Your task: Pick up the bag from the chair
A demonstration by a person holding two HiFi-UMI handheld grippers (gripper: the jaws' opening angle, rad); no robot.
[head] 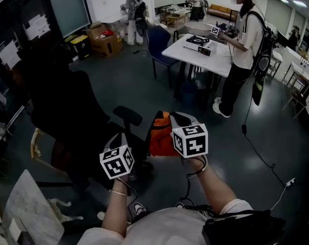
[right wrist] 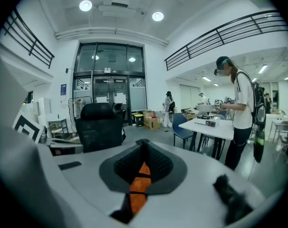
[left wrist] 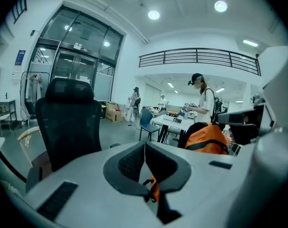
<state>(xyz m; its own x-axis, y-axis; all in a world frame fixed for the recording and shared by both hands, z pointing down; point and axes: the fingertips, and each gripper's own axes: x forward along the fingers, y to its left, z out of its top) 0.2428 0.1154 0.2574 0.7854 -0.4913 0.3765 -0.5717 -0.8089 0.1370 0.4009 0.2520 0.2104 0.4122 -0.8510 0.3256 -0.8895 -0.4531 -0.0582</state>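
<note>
The orange bag (head: 159,134) hangs between my two grippers, just right of the black office chair (head: 68,111) and its armrest (head: 128,116). My left gripper (head: 119,141) is shut on a thin orange and black strap (left wrist: 153,190) of the bag. The bag's body (left wrist: 208,139) shows to the right in the left gripper view. My right gripper (head: 179,120) is shut on an orange strap (right wrist: 139,183) that runs down between its jaws. The chair's back (left wrist: 70,122) stands behind, also visible in the right gripper view as the chair (right wrist: 101,125).
A white table (head: 215,60) with devices stands ahead, with a person (head: 243,45) beside it. A blue chair (head: 158,42) and cardboard boxes (head: 106,40) lie farther back. A cable (head: 261,154) runs across the floor at right. A pale board (head: 27,208) is at lower left.
</note>
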